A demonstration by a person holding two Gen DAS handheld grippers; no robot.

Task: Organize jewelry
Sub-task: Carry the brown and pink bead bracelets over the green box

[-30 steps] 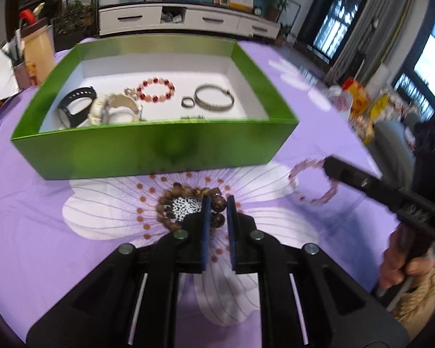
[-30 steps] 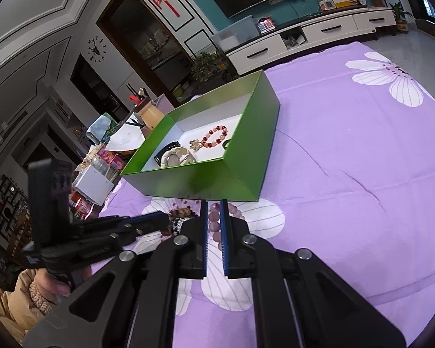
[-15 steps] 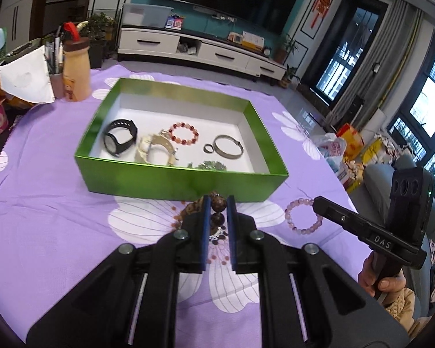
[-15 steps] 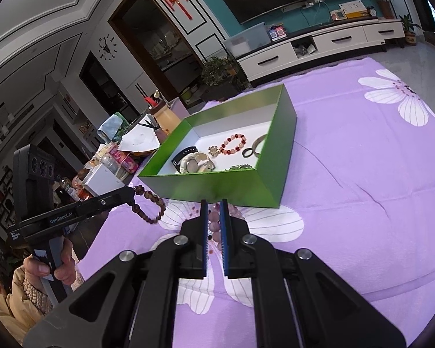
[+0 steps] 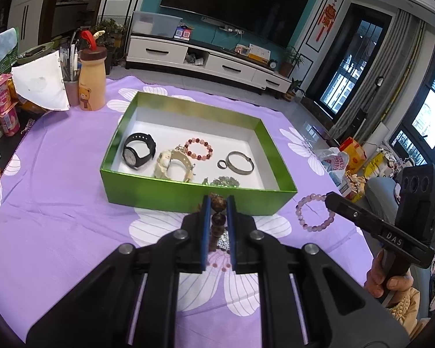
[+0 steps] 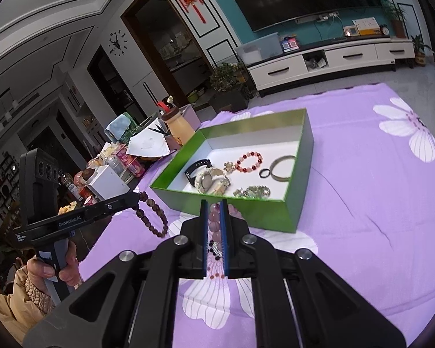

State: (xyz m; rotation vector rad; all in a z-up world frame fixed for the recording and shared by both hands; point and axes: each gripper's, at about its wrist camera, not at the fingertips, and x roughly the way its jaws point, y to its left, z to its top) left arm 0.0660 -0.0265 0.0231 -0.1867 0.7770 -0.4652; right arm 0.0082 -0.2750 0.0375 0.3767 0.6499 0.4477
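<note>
Jewelry here means two bead bracelets, each pinched in its own gripper and hanging clear of the purple bench (image 5: 58,203), just short of the green box (image 5: 188,194).

Risks, as I judge them. Each bracelet is caught by only a bead or two, so round, smooth beads could roll out of the pads if either hand jerks or tilts. A dangling loop could also snag on the near wall of the box as it is carried over, which would drag the box or pull the bracelet free. Dropped carelessly, a bracelet could land on the black watch (image 5: 139,150), the red bead bracelet (image 5: 198,148) or the metal bangle (image 5: 240,162) already inside and tangle with them.

In the left wrist view, the left gripper (image 5: 218,203) sits at lower centre with its jaws nearly closed on the brown bead bracelet (image 5: 219,203); one bead shows at the tips, another just below, between the blue pads. The right wrist view shows that bracelet's loop hanging from the tip at left of centre.

The right gripper (image 6: 214,206), lower centre in its own view, is likewise nearly closed on the pale pink bead bracelet (image 6: 214,217), beads stacked between its pads. From the left wrist view, that loop hangs at right of centre, beside the box's near right corner.
</note>
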